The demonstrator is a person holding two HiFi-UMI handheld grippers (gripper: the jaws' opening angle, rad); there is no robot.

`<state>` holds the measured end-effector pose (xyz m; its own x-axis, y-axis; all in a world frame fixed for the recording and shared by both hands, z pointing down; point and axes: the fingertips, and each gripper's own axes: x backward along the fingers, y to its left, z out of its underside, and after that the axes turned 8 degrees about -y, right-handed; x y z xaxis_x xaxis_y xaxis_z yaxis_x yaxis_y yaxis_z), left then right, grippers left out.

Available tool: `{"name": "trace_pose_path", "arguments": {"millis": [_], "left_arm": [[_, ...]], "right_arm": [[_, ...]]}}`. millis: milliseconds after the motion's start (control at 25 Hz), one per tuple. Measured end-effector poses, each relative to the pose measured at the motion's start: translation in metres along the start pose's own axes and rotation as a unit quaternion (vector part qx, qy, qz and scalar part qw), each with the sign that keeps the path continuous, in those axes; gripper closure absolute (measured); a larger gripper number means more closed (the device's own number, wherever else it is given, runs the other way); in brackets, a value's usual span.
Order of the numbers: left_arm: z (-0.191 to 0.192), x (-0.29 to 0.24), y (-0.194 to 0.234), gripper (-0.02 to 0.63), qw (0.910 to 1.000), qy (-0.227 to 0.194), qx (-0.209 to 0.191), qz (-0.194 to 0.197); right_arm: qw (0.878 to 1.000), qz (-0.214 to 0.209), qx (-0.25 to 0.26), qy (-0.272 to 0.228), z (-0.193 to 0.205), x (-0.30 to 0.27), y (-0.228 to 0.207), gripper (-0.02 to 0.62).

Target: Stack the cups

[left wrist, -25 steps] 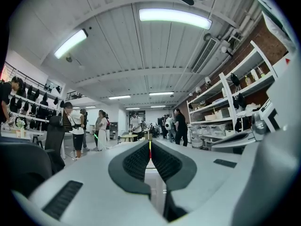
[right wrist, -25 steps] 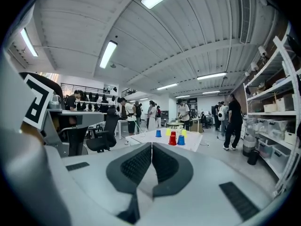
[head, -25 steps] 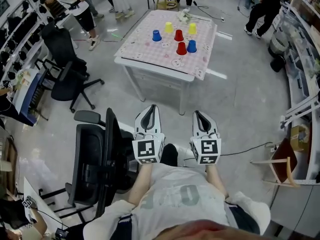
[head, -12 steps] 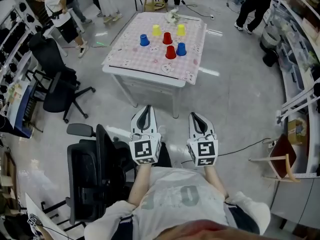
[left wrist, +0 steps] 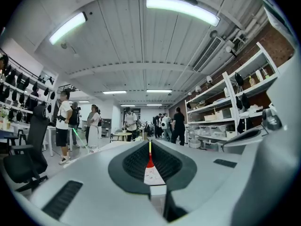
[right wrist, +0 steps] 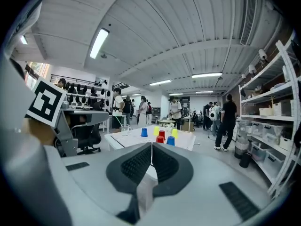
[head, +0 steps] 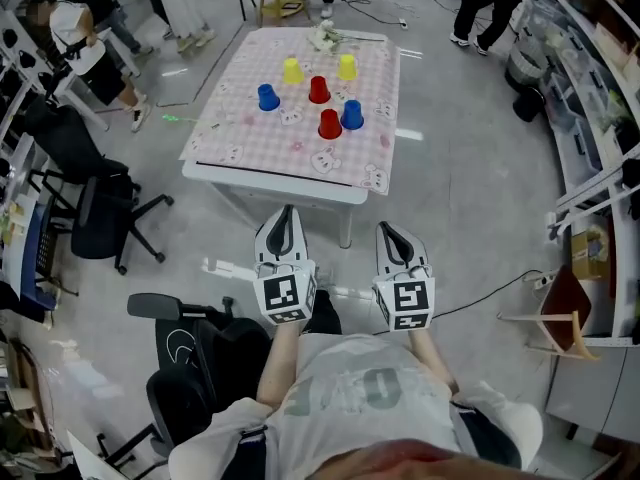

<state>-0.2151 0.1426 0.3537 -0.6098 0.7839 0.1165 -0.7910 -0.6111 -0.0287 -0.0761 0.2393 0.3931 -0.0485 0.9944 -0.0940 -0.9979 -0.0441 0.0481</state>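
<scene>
Several plastic cups stand upside down on a table with a pink checked cloth (head: 240, 133): two yellow (head: 292, 70) (head: 346, 66), two red (head: 319, 89) (head: 330, 124) and two blue (head: 268, 97) (head: 352, 115). All stand apart, none stacked. My left gripper (head: 286, 212) and right gripper (head: 384, 228) are held side by side over the floor, short of the table's near edge, both shut and empty. In the right gripper view the shut jaws (right wrist: 151, 145) point at the cups (right wrist: 162, 134). The left gripper view shows shut jaws (left wrist: 150, 143) with a red cup (left wrist: 149, 162) behind the slit.
Black office chairs stand at the left (head: 100, 208) and beside my left leg (head: 195, 358). Shelving lines the right wall (head: 590, 138), with a wooden stool (head: 560, 320) and a floor cable (head: 490, 293). People stand beyond the table (head: 85, 43).
The table and cups have come nearer and shifted left in the head view as I walked forward. The black chair has slipped behind at the left. Both grippers stay shut.
</scene>
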Motion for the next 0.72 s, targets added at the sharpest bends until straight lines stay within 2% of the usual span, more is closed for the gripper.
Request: {"name": "trace_pose_path", "arguments": {"millis": [240, 320, 520, 720], "left_arm": [[0.001, -0.088, 0.038, 0.574, 0.9996, 0.001, -0.001, 0.030], [0.002, -0.109, 0.058, 0.574, 0.9996, 0.001, 0.001, 0.027], [0.009, -0.138, 0.120, 0.574, 0.9997, -0.003, 0.020, -0.012], [0.022, -0.159, 0.166, 0.574, 0.9984, 0.006, 0.022, -0.052]], "right_arm": [[1.000, 0.016, 0.004, 0.006, -0.019, -0.093, -0.012, 0.566], [1.000, 0.011, 0.004, 0.014, -0.022, -0.126, -0.009, 0.566], [0.999, -0.018, 0.027, 0.003, -0.038, -0.208, 0.010, 0.566], [0.999, -0.021, 0.036, -0.014, -0.050, -0.259, 0.006, 0.566]]}}
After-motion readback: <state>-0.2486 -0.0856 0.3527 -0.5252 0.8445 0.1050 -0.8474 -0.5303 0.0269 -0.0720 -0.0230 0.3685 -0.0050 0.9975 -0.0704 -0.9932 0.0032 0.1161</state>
